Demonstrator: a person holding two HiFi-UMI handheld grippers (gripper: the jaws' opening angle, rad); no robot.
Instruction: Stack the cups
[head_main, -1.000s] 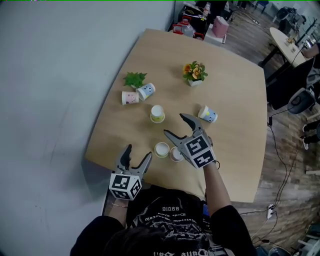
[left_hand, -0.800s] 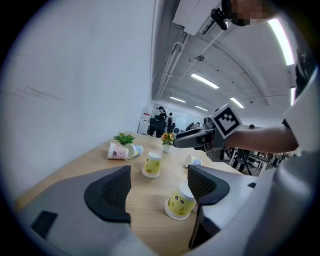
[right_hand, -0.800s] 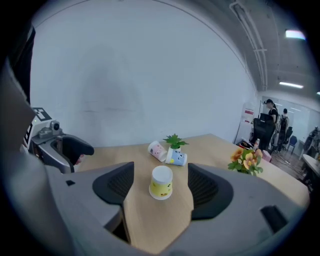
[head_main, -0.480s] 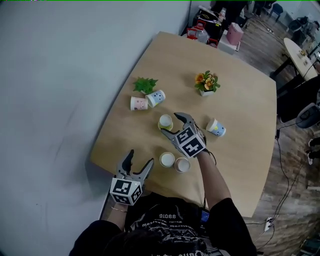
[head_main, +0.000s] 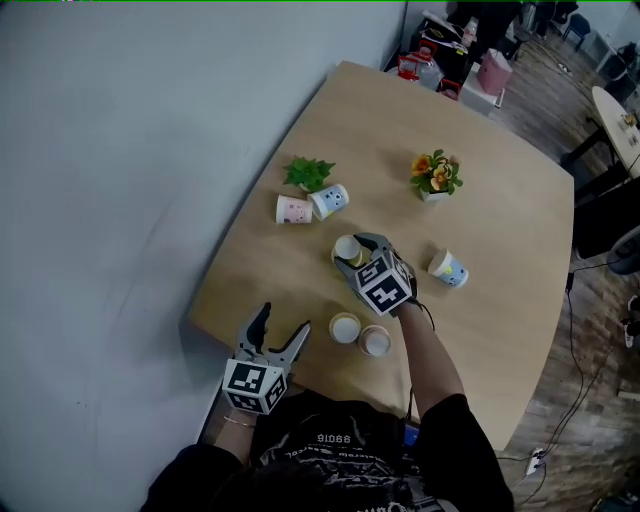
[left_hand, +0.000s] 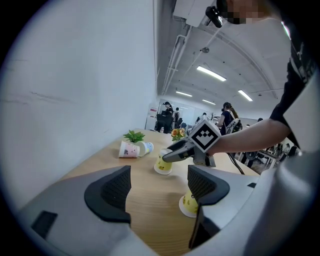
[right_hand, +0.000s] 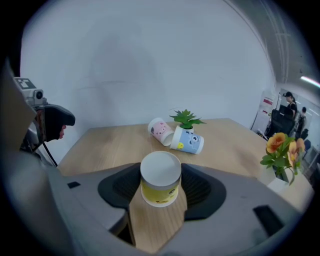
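Upturned on the wooden table (head_main: 500, 200) is a yellow cup (head_main: 346, 249) (right_hand: 160, 175) (left_hand: 163, 163). My right gripper (head_main: 352, 252) (right_hand: 160, 189) reaches down to it; the jaws have just been closing and now lie against its two sides. Two more upturned cups (head_main: 345, 327) (head_main: 376, 341) stand near the front edge; one is a yellow cup (left_hand: 188, 203). A pink cup (head_main: 292, 210) and a blue cup (head_main: 330, 200) lie on their sides at the back left, another blue cup (head_main: 449, 268) at the right. My left gripper (head_main: 279, 327) (left_hand: 159, 186) hangs open and empty at the front edge.
A small green plant (head_main: 309, 172) stands behind the lying cups and a potted flower (head_main: 435, 175) to the right of it. A grey wall (head_main: 120, 200) runs along the table's left side. Chairs, tables and people fill the room beyond.
My right gripper has gone down and away from me, from over the front cups to the yellow cup, and its jaws have narrowed round it. The left gripper has hardly moved.
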